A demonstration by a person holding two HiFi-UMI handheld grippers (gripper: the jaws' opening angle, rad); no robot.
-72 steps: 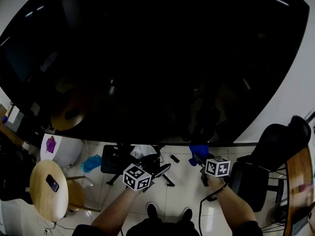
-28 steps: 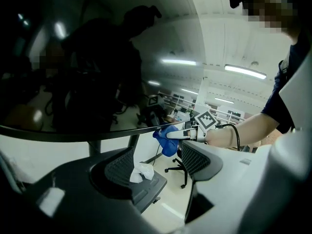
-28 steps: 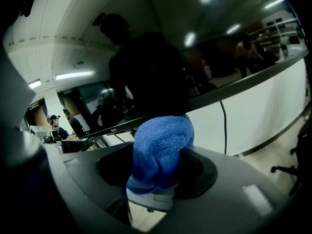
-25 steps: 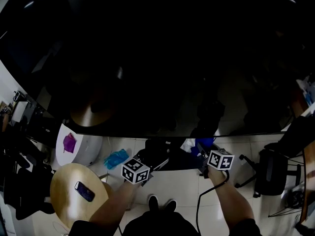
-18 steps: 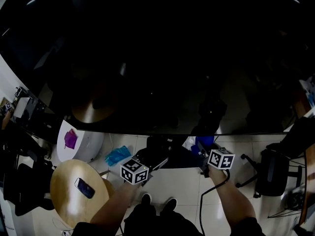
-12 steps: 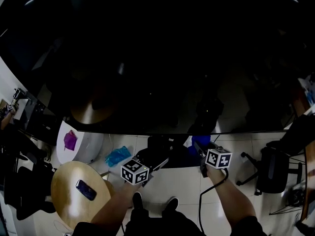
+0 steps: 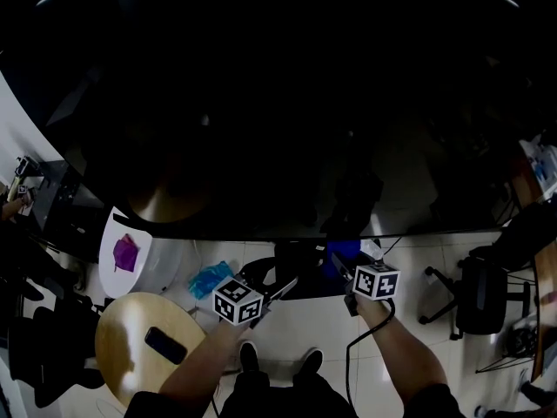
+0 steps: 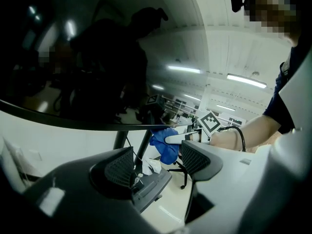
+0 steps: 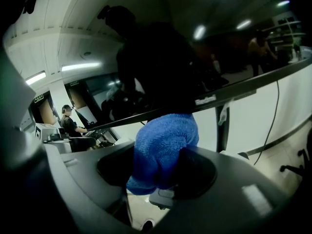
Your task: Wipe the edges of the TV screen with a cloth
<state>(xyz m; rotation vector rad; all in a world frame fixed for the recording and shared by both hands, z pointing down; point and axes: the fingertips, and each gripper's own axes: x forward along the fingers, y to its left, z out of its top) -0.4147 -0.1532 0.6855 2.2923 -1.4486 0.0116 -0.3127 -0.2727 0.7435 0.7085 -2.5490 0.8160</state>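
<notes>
The big dark TV screen (image 7: 278, 103) fills the upper head view, and its bottom edge (image 7: 261, 236) runs across the middle. My right gripper (image 7: 338, 264) is shut on a blue cloth (image 7: 344, 249) that sits up against that edge. In the right gripper view the bunched cloth (image 9: 163, 147) bulges out between the jaws of the right gripper (image 9: 156, 172), just under the bezel (image 9: 219, 99). Lower and to the left, my left gripper (image 7: 283, 286) is open and holds nothing. The left gripper view looks past the left gripper (image 8: 157, 164) toward the cloth (image 8: 163, 140).
The TV stand base (image 7: 300, 268) stands on the floor below the cloth, with crumpled white paper (image 8: 148, 165) on it. A round wooden table (image 7: 122, 364) with a phone (image 7: 164, 345), a white bin (image 7: 126, 255) and a teal bag (image 7: 209, 279) lie left. An office chair (image 7: 483, 294) stands right.
Both grippers have shifted left along the TV's bottom edge. The blue cloth has travelled with the right one, from right of the stand to above it. The left jaws have stayed open.
</notes>
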